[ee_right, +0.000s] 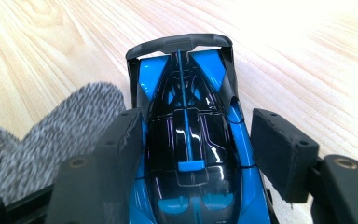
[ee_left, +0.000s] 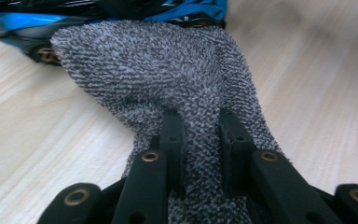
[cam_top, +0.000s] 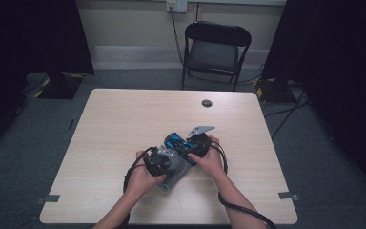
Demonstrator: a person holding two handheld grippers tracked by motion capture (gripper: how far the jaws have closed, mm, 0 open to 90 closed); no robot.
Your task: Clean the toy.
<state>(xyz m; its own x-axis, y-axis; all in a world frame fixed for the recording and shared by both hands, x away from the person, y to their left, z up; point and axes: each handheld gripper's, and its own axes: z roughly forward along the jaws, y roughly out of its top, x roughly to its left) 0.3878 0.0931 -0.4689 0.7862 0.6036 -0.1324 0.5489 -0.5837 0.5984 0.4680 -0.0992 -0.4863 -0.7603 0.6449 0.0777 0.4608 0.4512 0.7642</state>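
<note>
A blue and black toy race car [ee_right: 186, 84] lies on the wooden table [cam_top: 124, 119], near its front middle. My right gripper [ee_right: 198, 126] straddles the car's body from behind, its pads against both flanks. A grey terry cloth [ee_left: 168, 70] is pinched between the pads of my left gripper [ee_left: 200, 135], which is shut on it. The cloth's free end rests against the car [ee_left: 28, 21]. In the high view the left gripper [cam_top: 159, 160] sits just left of the right gripper [cam_top: 198, 145], with the cloth [cam_top: 174, 167] and the car [cam_top: 178, 141] between the two hands.
A black folding chair [cam_top: 214, 47] stands beyond the table's far edge. A round dark grommet [cam_top: 207, 103] sits in the tabletop near the back. Cables trail from both grippers off the front edge.
</note>
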